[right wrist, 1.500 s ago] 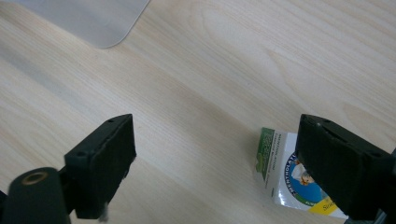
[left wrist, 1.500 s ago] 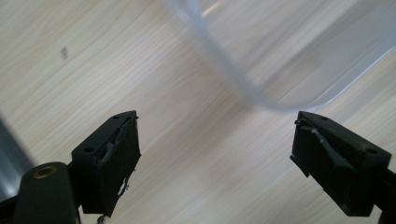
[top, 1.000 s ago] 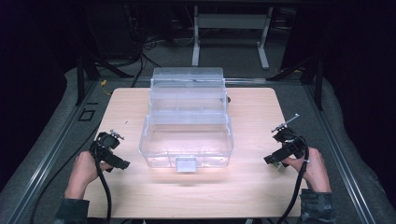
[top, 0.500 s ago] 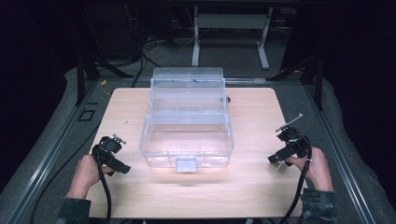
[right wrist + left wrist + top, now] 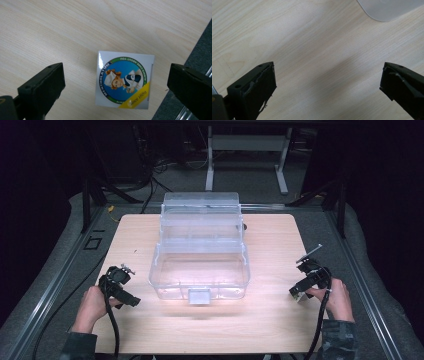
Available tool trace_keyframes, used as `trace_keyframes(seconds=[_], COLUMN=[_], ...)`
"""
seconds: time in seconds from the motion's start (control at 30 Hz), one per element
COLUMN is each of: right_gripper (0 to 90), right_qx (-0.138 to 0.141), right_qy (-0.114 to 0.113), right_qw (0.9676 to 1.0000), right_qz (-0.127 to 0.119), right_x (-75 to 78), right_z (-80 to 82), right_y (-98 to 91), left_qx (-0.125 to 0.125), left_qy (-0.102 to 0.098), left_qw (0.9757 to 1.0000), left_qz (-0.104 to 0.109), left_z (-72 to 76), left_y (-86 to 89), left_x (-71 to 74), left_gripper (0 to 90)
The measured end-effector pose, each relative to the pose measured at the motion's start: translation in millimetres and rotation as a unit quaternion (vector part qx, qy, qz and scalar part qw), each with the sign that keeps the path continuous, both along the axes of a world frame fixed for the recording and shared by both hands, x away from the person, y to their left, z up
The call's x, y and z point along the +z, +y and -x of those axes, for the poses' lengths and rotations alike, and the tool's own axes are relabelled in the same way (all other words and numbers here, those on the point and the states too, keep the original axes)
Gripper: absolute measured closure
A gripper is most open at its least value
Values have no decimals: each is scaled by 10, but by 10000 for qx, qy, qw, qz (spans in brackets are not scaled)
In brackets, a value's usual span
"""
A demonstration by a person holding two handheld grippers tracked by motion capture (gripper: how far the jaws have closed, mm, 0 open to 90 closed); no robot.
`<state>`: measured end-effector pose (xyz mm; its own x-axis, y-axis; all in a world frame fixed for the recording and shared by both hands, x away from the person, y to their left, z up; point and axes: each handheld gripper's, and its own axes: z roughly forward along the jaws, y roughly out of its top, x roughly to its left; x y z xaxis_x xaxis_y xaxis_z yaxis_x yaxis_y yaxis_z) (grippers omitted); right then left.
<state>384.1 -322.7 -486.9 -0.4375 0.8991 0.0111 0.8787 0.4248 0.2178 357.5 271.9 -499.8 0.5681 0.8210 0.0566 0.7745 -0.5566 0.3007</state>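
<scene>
A small white square packet (image 5: 125,80) with a round blue Mentholatum label lies flat on the wooden table near its right edge. My right gripper (image 5: 115,75) hangs open just above it. Its jaws have just been opening, and the packet lies below the gap, untouched by either. In the high view the right gripper (image 5: 296,294) is at the table's right front with the packet (image 5: 300,298) at its tip. My left gripper (image 5: 131,301) rests open at the left front with nothing between its jaws. In its own view the left gripper (image 5: 328,85) points at bare wood.
A large clear plastic box (image 5: 200,255) with a stepped lid and a front latch stands mid-table; one corner of the clear box (image 5: 387,8) is near the left gripper. The wooden table (image 5: 270,245) sits on a grey mat (image 5: 200,50), whose edge is close beside the packet.
The right hand has sunk and drawn toward the table's front right, down over the packet. The left hand and the clear box have stayed put.
</scene>
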Motion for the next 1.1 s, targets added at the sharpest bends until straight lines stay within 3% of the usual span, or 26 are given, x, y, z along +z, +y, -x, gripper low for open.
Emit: trace_keyframes(seconds=[0.03,0.1,0.27,0.37,0.57,0.77,0.87,1.03,1.1], right_gripper=[13,31,91,170,431,451,452,452,453], right_qx=[-9,8,2,3,14,158,205,281,332], right_qy=[-63,-57,149,225,256,315,191,124,109], right_qw=[9999,10000,9997,9994,9987,9984,9992,9989,9991], right_qz=[-77,24,201,256,436,443,291,359,250], right_x=[-23,-46,-143,-173,-200,-158,-151,-86,-42], right_z=[-5,-12,-48,-65,-72,-61,-48,-13,2], right_y=[2,15,29,43,67,79,101,136,152], left_qx=[-12,4,-6,29,10,11,-4,17,14], left_qy=[9,13,30,25,45,27,29,15,21], left_qw=[10000,10000,10000,10000,10000,10000,10000,10000,10000], left_qz=[-11,-31,-27,-34,-52,-47,-67,-67,-74], left_z=[-2,-2,-4,3,8,1,-10,-3,1], left_y=[1,3,16,17,15,18,27,30,32], left_x=[-4,-13,-14,-17,-26,-25,-33,-44,-45], left_gripper=[1,1,1,1,2,5,11,12,12])
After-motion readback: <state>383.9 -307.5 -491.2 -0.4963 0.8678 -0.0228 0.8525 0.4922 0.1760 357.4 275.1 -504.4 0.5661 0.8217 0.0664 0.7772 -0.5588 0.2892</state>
